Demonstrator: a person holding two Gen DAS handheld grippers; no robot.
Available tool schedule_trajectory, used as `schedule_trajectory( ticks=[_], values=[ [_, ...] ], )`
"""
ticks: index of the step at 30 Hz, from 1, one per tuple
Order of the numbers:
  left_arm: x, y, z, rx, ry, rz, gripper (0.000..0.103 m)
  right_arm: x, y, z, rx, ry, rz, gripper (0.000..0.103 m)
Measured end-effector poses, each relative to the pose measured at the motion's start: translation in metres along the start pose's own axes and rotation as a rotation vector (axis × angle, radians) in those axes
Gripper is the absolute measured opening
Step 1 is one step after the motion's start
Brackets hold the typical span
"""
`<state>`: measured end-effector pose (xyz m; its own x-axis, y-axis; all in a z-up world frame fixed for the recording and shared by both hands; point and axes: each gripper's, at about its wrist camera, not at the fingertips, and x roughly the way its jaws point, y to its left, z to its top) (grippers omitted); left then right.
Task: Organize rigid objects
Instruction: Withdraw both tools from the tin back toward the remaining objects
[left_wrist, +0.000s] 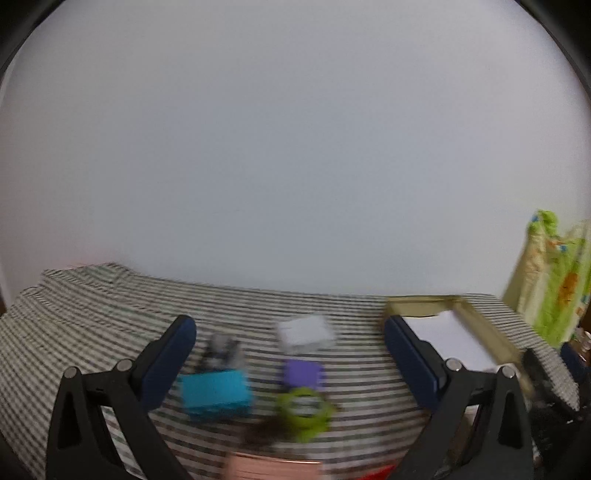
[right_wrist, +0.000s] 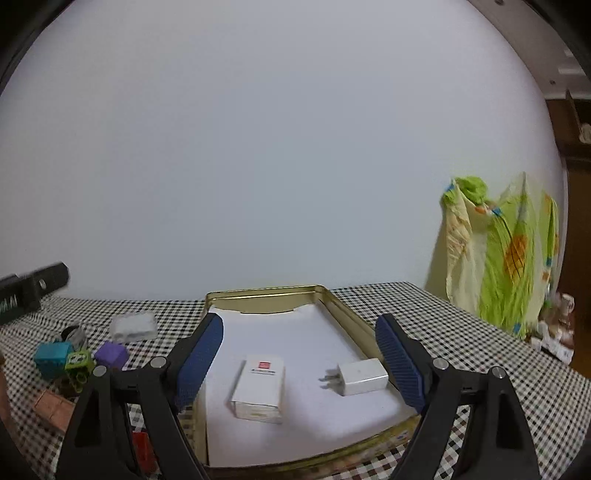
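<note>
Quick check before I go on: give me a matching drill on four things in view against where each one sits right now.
Things:
1. white charger
2. purple cube
3. white box with red square
4. right gripper

Places:
A. on the checked cloth, left of the gold tin
B. lying flat mid-tin, on the white liner
C. hovering open above the tin
D. in the tin, prongs pointing left, near the right finger

Pairs: 1-D, 2-A, 3-B, 4-C
</note>
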<state>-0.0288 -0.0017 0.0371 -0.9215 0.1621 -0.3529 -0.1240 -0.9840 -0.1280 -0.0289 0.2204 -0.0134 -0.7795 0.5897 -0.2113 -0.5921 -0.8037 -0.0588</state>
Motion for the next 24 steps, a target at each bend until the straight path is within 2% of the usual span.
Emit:
schedule_trajectory(
  ticks=[4,10,14,16,18,21,24],
  values=[
    [0.008,0.03,-0.001,-0.009,0.041,0.056,0.103,0.001,-0.001,-0.003,0.025,0.028,0.032,0.086],
    [0.024,0.044,-0.009,0.043,0.171,0.033,0.103,-0.002,0.006,-0.005,0.026,0.053,0.143,0.086],
    [0.028,0.038,-0.018,0.141,0.205,0.009,0.103,-0.01,0.026,-0.008,-0.018,0.091,0.279,0.086],
    [0.029,0.034,-0.023,0.221,0.221,0.004,0.102,-0.014,0.037,-0.01,-0.043,0.121,0.34,0.086],
    [0.031,0.035,-0.028,0.259,0.269,-0.019,0.102,-0.016,0.046,-0.012,-0.051,0.153,0.4,0.086],
    [0.03,0.041,-0.032,0.236,0.343,-0.101,0.102,-0.014,0.06,-0.016,-0.079,0.22,0.44,0.086],
    [0.031,0.037,-0.036,0.238,0.383,-0.11,0.102,-0.004,0.072,-0.022,-0.094,0.323,0.444,0.086]
  ],
)
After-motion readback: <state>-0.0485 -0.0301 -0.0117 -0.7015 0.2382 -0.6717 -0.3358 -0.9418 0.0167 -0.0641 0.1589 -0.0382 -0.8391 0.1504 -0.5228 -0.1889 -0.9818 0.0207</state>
